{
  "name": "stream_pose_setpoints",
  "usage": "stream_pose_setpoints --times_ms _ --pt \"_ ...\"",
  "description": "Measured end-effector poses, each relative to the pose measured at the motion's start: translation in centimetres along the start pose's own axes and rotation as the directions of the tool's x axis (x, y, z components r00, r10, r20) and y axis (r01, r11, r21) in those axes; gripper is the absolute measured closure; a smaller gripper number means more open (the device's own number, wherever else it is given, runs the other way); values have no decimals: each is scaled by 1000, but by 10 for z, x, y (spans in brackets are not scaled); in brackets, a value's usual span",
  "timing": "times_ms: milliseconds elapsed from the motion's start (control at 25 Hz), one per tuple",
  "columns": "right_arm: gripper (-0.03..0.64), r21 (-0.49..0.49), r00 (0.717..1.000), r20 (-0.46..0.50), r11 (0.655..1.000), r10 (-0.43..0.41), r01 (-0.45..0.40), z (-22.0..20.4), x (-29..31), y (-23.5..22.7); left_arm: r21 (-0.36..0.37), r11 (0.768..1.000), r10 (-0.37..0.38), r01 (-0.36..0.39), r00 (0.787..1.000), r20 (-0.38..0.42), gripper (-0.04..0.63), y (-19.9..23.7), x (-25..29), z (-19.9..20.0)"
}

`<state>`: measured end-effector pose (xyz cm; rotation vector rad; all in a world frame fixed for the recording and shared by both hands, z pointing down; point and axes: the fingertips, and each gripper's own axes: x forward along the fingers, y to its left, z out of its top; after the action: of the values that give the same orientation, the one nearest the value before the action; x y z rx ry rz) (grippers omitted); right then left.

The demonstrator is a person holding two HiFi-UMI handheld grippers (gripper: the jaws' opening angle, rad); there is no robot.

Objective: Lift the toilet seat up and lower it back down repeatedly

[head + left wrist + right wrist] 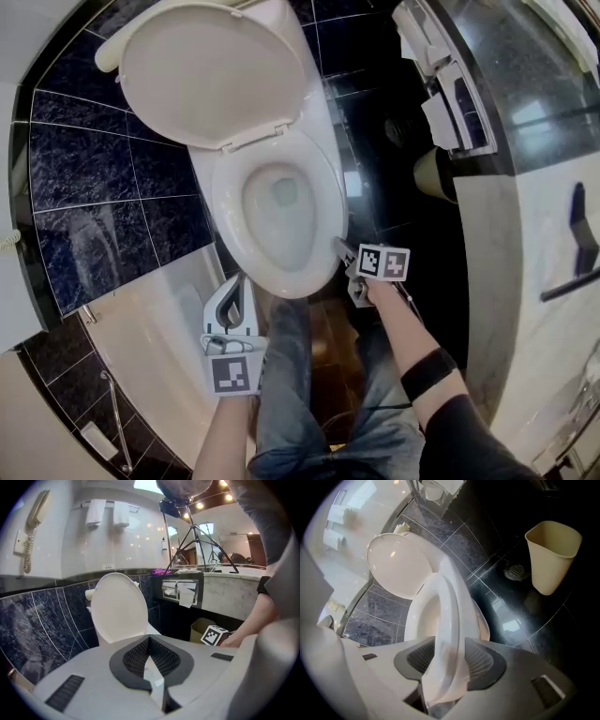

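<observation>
We see right gripper (450, 654) pinching toilet seat (451, 599) rim, lid (211, 70) raised; left gripper (150, 643) jaws pressed together, holding nothing.

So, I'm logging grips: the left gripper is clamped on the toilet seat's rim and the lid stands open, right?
No: the right gripper view shows the right gripper clamped on the rim of the toilet seat. The lid does stand open.

Your right hand-held gripper (343, 249) is clamped on the seat (451, 603), arm outstretched. Your left hand-held gripper (234, 295) hangs back, jaws together.
</observation>
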<state>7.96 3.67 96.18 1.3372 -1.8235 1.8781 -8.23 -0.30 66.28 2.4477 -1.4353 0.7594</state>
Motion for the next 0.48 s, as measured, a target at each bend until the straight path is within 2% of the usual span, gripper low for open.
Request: stream_pose_setpoints --times_ms 120,480 --pt "473 11 1000 -7 1000 2 -2 0 11 0 5 1000 5 -5 1000 -1 595 3 0 -5" --pt "483 46 1000 -2 999 7 -7 2 13 1 -18 1000 10 -11 1000 -19 595 12 1 -20"
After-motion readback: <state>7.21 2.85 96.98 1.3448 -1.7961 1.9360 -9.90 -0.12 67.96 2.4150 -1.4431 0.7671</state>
